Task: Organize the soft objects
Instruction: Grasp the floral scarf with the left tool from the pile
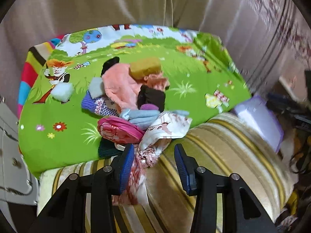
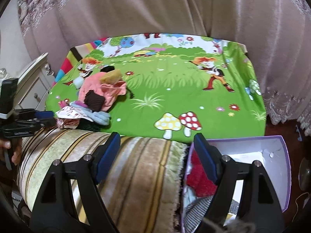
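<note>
Cloth [image 1: 155,136], patterned and bunched against one pad of the half-open left gripper [image 1: 154,167], seems bound for the box [image 2: 279,153], where the wide-open right gripper [image 2: 156,155] hangs empty.

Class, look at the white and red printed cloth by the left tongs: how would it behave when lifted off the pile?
The printed cloth would probably flop: it is already crumpled and drapes over the striped blanket. It looks thin, so likely light. It may drag the blue fleece piece touching it. The left tongs stand open, with the cloth against one pad.
</note>
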Available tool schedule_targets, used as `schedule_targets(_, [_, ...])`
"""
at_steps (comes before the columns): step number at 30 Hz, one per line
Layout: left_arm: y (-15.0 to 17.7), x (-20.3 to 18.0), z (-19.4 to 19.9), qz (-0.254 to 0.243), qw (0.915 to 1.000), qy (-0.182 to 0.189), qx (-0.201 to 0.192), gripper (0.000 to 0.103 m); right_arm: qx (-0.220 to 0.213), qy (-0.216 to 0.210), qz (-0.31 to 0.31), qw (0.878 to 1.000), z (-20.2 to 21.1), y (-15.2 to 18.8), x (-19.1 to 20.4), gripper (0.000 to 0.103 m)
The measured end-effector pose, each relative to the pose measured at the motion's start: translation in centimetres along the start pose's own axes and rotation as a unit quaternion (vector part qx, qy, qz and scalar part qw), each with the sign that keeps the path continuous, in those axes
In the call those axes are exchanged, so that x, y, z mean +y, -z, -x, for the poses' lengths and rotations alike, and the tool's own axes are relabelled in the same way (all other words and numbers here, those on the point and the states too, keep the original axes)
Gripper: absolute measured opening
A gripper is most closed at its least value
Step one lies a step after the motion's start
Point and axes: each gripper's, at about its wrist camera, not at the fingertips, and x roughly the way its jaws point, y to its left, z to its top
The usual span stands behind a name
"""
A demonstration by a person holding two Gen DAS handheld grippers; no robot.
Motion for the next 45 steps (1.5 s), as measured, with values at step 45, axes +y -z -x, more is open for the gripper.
schedule_targets(45, [3.6,10.8,6.9,0.221,0.9614,0.074,-0.146,0.028,0.064,-0.124,0.19,0.972,-7.1,-3.5,18.9,0.081])
